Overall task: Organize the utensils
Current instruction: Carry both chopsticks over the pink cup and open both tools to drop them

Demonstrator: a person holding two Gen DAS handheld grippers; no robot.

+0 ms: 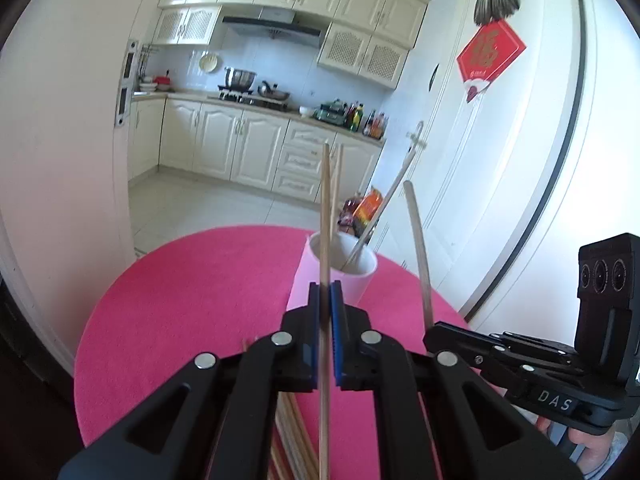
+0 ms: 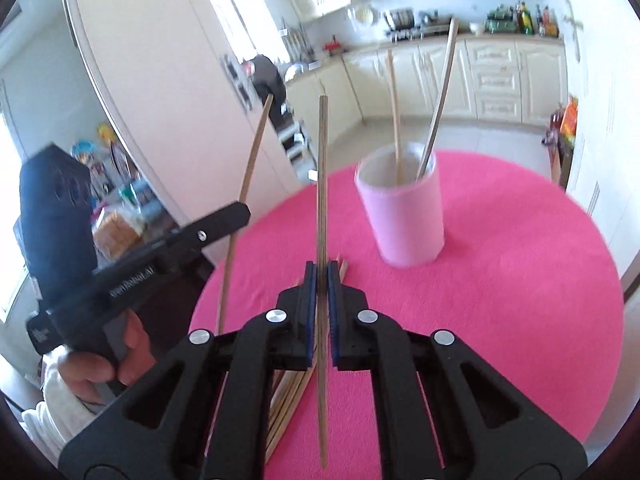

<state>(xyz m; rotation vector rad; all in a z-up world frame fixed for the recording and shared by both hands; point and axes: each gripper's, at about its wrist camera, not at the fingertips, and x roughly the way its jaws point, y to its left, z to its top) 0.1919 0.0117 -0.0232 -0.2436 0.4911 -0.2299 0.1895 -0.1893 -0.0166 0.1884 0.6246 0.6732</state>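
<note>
A pink cup [image 1: 336, 276] stands on the round pink table [image 1: 180, 312] and holds a wooden chopstick and a metal utensil; it also shows in the right wrist view [image 2: 404, 220]. My left gripper [image 1: 325, 292] is shut on a wooden chopstick [image 1: 325, 216], held upright just before the cup. My right gripper [image 2: 321, 276] is shut on another wooden chopstick [image 2: 322, 184], upright, left of the cup. Each gripper shows in the other's view: the right one [image 1: 436, 330] and the left one [image 2: 240, 212]. A pile of loose chopsticks [image 2: 292, 392] lies on the table under both grippers.
A white refrigerator [image 1: 520, 140] with a red decoration stands right of the table. Kitchen cabinets and a counter [image 1: 260, 108] with pots and bottles lie beyond. Bags [image 1: 366, 206] sit on the floor behind the table.
</note>
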